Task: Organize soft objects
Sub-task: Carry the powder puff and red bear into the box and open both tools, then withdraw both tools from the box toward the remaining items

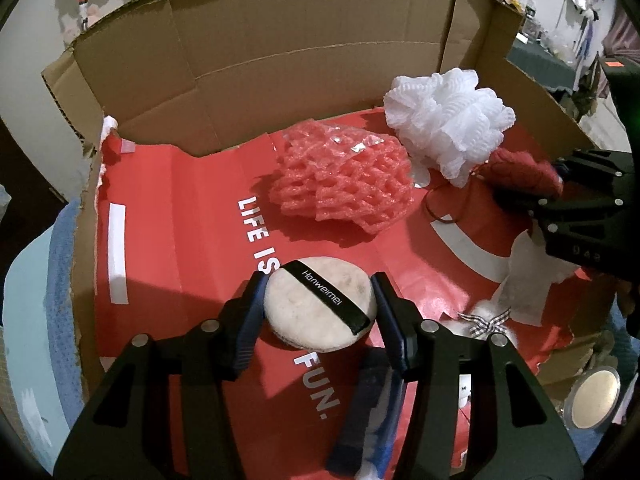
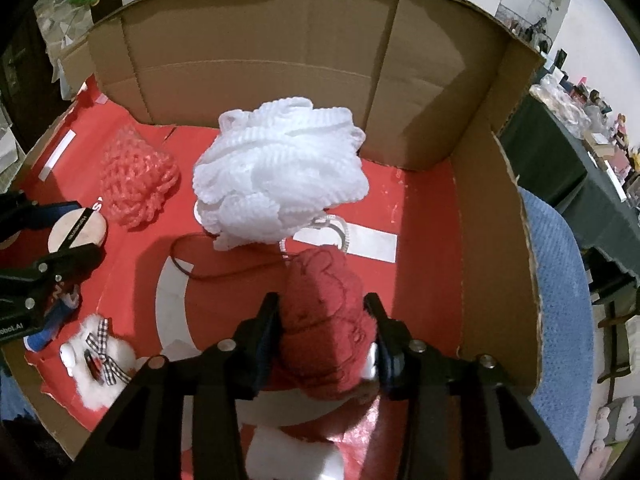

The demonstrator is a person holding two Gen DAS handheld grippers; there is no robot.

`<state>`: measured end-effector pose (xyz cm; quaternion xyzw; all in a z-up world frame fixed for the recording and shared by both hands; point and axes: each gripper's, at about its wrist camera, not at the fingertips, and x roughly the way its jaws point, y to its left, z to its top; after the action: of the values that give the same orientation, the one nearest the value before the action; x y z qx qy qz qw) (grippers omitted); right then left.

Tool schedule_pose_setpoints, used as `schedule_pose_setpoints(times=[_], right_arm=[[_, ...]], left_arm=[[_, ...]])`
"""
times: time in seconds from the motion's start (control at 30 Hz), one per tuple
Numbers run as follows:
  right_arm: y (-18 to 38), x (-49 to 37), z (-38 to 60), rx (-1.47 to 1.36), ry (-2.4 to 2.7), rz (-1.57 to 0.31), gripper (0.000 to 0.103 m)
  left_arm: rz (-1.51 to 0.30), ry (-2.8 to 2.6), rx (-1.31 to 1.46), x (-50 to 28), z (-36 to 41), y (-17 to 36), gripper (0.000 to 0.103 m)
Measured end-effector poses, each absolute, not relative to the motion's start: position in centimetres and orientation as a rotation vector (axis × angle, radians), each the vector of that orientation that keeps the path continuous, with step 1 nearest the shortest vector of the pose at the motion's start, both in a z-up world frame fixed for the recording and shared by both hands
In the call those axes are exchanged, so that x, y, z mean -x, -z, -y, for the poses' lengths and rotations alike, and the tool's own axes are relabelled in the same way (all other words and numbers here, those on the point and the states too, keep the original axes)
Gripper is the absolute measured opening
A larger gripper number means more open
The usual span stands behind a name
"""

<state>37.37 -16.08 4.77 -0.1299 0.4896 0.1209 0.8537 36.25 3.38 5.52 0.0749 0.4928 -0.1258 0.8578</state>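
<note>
Cardboard walls [image 2: 256,40] enclose a red printed floor. Left tool [image 1: 320,300] straddles a round powder puff [image 1: 316,312] lying on that floor; left pad touches its edge, right pad stands just clear. Right tool [image 2: 322,320] brackets a red knitted item [image 2: 324,320], contact unclear. White bath pouf [image 2: 280,176] and pink foam net [image 2: 136,180] lie beyond.

We see our right hand-held gripper [image 2: 322,320] straddling a red knit [image 2: 326,320] in the box [image 2: 472,208]. A white pouf [image 2: 280,176] lies at twelve o'clock, pink netting [image 2: 138,180] at ten, and the left hand-held gripper [image 2: 68,228] around a puff [image 2: 78,230] at nine.
</note>
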Motion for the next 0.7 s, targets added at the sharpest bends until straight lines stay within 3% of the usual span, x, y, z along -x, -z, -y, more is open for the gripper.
schedule_pose_setpoints(times=[0.1,0.37,0.47,0.7], right_arm=[[-4.9,-37.5,15.9,0.285,-0.263,-1.025,0.057],[-6.3,-34.6,14.8,0.298,-0.262,-0.975,0.065],[-8.0,-33.1,14.9,0.283,-0.271,-0.938,0.071],[-12.9,-28.3,15.5,0.248,-0.296,-0.814,0.086]], left_arm=[[-1.016,0.274,-0.148,-36.0,-3.4,-6.0,0.063],[-0.944,0.283,-0.131,-34.2,-3.9,-8.3,0.071],[-0.905,0.28,-0.119,-32.9,-4.1,-9.5,0.072],[-0.781,0.301,-0.059,-27.6,-4.1,-13.4,0.087]])
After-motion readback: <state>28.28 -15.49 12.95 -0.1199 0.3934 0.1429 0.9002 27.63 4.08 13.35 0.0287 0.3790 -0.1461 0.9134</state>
